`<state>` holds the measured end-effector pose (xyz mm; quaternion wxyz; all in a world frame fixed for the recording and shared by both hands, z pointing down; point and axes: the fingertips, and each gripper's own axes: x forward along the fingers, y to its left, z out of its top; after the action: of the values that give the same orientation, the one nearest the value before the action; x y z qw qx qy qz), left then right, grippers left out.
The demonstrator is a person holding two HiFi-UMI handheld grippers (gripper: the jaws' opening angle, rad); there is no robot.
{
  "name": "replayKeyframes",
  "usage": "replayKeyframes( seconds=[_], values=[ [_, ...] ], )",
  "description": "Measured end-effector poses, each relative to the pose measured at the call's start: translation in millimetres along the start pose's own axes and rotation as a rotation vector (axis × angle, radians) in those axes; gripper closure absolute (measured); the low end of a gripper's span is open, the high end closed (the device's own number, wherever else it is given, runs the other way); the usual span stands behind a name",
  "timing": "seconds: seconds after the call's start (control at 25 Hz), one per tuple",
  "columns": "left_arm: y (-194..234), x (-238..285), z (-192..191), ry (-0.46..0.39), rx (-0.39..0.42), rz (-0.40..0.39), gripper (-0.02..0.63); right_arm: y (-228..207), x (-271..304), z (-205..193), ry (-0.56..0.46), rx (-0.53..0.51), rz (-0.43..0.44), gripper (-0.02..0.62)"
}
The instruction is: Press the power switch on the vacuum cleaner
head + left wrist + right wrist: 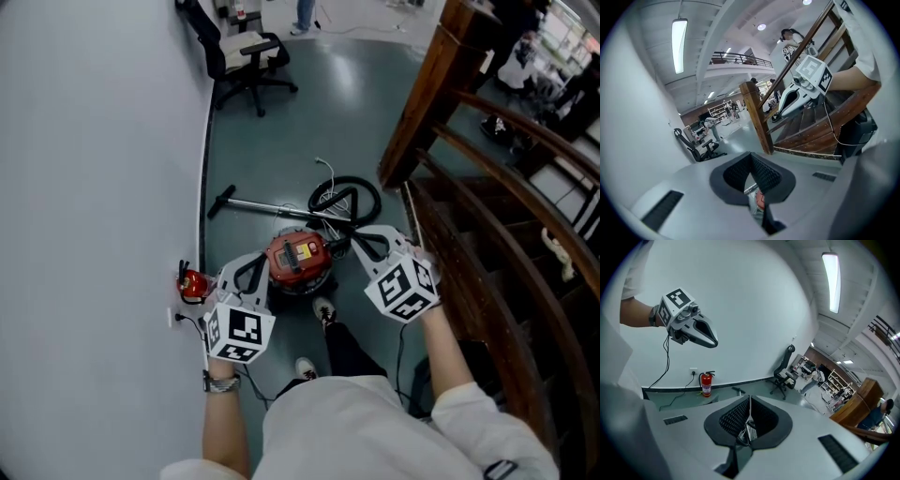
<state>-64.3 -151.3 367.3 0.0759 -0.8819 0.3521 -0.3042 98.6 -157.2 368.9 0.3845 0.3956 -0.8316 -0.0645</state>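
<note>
Both raised side by side, apart from each other. On the left gripper (255, 264), jaws pressed together at the tips, nothing between them. On the right gripper (364, 242), jaws closed flat against each other, likewise empty. Between the two in the head view, down below and touching neither: the round red-and-black canister vacuum cleaner (298, 262), upright on the grey-green floor (281, 141) (power switch too small to pick out). Just beyond it, a coiled black hose (320, 184) and a silver metal wand (267, 205). Against the white wall (94, 187), a red fire extinguisher (192, 284). At right, a dark wooden stair railing (422, 103).
</note>
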Motion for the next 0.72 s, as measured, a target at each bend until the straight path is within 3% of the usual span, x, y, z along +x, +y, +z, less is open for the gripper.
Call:
replayKeyframes(
  seconds=[0.72],
  values=[
    [-30,-71,56,-0.105,0.077,0.025,0.607,17,-107,52,-0.138,0.012,-0.106,0.561]
  ],
)
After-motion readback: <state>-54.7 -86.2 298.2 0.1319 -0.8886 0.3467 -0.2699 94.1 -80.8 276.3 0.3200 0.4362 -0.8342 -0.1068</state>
